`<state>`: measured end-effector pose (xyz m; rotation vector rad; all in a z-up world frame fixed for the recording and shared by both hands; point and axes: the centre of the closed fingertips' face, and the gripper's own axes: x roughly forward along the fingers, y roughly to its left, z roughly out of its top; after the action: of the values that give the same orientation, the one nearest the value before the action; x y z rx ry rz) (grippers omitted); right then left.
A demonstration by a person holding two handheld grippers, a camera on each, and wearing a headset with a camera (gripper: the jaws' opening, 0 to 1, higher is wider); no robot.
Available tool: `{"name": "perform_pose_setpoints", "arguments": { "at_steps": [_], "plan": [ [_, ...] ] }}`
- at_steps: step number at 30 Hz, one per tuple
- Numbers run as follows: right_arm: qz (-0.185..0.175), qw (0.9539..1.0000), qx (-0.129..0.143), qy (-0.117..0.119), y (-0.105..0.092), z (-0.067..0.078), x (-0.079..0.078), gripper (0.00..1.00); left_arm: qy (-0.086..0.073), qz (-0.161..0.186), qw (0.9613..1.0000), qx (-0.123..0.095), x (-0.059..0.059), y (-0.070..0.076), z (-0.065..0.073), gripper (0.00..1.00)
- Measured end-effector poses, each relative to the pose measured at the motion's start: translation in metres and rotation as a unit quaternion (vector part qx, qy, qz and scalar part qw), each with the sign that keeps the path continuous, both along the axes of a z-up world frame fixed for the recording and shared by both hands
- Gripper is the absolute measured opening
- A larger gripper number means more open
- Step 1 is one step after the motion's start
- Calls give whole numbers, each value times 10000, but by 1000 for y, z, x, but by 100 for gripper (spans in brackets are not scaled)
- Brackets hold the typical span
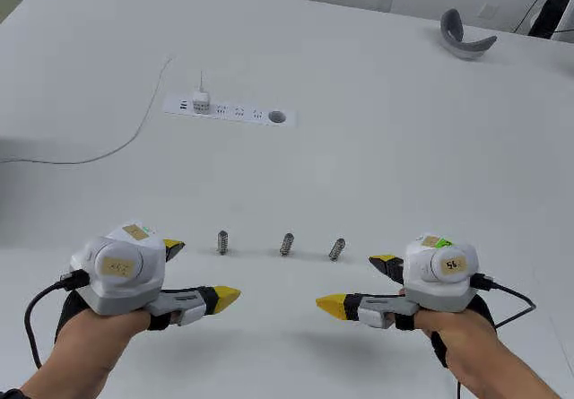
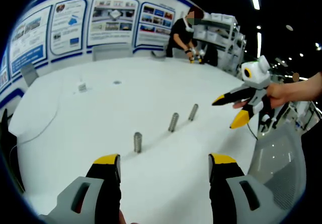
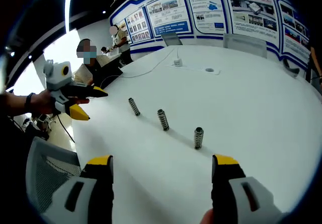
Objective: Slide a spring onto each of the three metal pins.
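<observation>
Yellow-tipped and nearest the viewer, two hand-held grippers hover low over a white workbench [image 1: 377, 148]. In the head view the left gripper [image 1: 199, 271] is at 7 o'clock and the right gripper [image 1: 357, 282] at 5 o'clock, with their tips turned inward toward each other. Both sets of jaws are spread wide and hold nothing.

Just beyond the gap between them, at 12 o'clock from that gap, three short coiled posts stand in a row running side to side: the left spring [image 1: 222, 242], the middle spring [image 1: 287, 244] and the right spring [image 1: 336, 249]. Each stands with its long axis upright or nearly so. They are spaced apart and touch neither each other nor a gripper.

The left spring is just beside the left gripper's far tip, and the right spring is near the right gripper's far tip. The middle spring is about equally far from both. In the left gripper view, the row starts near 12 o'clock between the jaws and trails off toward 1 o'clock.

All three posts look coiled from base to top, so the task seems finished or nearly so. Whether a pin stands inside each coil cannot be told.

Farther back, at 11 o'clock, lie a white power strip [image 1: 229, 110] and its cable [image 1: 134, 134].
</observation>
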<state>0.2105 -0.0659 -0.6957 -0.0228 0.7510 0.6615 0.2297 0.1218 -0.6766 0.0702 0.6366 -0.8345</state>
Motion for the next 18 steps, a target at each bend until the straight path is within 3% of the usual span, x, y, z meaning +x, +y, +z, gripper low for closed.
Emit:
{"name": "perform_pose_setpoints", "arguments": {
  "at_steps": [18],
  "plan": [
    [159,9998,-91,52,4,-3,-5,82,-3,33,10000,11,0,3,1,73]
  ]
}}
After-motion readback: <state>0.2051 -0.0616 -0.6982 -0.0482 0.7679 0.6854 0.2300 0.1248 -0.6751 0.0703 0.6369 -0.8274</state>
